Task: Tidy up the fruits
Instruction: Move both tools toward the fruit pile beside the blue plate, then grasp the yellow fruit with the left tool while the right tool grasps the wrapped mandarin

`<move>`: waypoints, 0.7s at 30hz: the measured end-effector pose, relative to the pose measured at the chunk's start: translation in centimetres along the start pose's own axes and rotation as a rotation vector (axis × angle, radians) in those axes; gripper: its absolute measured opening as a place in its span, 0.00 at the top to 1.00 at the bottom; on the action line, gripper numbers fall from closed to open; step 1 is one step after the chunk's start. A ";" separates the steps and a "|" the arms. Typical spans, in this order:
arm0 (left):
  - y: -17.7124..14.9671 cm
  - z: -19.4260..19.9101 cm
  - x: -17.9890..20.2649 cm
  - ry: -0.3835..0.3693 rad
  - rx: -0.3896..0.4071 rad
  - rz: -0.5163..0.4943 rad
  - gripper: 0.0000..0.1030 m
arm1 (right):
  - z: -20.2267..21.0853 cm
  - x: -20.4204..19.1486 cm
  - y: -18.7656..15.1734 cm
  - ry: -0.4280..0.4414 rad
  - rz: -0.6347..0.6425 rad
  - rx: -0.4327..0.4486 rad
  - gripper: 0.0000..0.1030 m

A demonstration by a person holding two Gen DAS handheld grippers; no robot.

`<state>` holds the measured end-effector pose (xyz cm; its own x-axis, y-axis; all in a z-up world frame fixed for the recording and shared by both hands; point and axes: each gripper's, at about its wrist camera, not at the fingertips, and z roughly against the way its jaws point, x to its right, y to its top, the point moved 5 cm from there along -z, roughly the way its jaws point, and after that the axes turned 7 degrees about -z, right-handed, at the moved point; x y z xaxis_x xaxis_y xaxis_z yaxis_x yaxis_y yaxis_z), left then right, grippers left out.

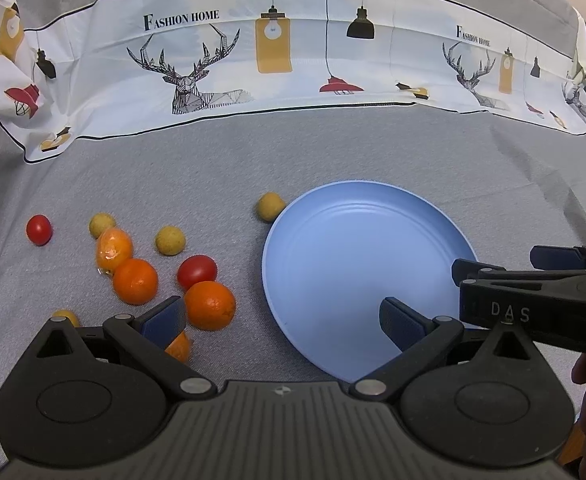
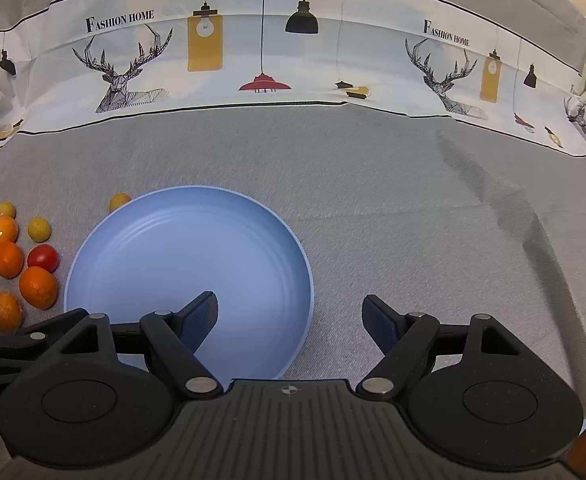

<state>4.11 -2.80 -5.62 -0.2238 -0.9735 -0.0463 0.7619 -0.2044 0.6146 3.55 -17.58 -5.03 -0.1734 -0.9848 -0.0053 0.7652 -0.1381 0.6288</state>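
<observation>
An empty blue plate (image 1: 357, 240) lies on the grey cloth; it also shows in the right wrist view (image 2: 165, 248). Left of it lie several fruits: oranges (image 1: 209, 305) (image 1: 135, 281), a wrapped orange (image 1: 113, 249), red tomatoes (image 1: 197, 271) (image 1: 39, 229) and small yellow fruits (image 1: 169, 240) (image 1: 270, 207). The same pile shows in the right wrist view (image 2: 37, 286). My left gripper (image 1: 281, 320) is open, its left finger beside the nearest orange, its right finger over the plate's near edge. My right gripper (image 2: 291, 316) is open and empty over the plate's right rim; it also shows in the left wrist view (image 1: 501, 264).
A printed cloth with deer and lamps (image 1: 273, 60) stands along the back of the table. Grey cloth (image 2: 433, 220) stretches to the right of the plate. One orange (image 1: 179, 346) lies partly hidden under my left finger.
</observation>
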 end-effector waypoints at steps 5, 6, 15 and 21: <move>0.3 0.9 0.1 -0.023 0.035 -0.014 0.11 | 0.4 0.0 0.6 0.006 -0.030 0.031 0.36; 0.5 1.3 0.1 -0.030 0.048 -0.021 0.25 | 0.6 -0.1 0.8 0.010 -0.040 0.042 0.39; 2.1 5.1 -4.7 -0.106 0.089 -0.072 0.84 | 2.3 -1.5 2.4 0.144 -0.147 0.146 0.65; 0.9 4.8 -12.3 -0.084 0.054 0.019 0.83 | 3.5 -5.9 2.3 0.352 -0.058 0.147 0.56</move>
<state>4.63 9.43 -0.77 -0.2612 -0.9648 0.0302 0.7331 -0.1779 0.6564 4.12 -11.75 -0.86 0.0293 -0.9553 -0.2941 0.6589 -0.2028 0.7243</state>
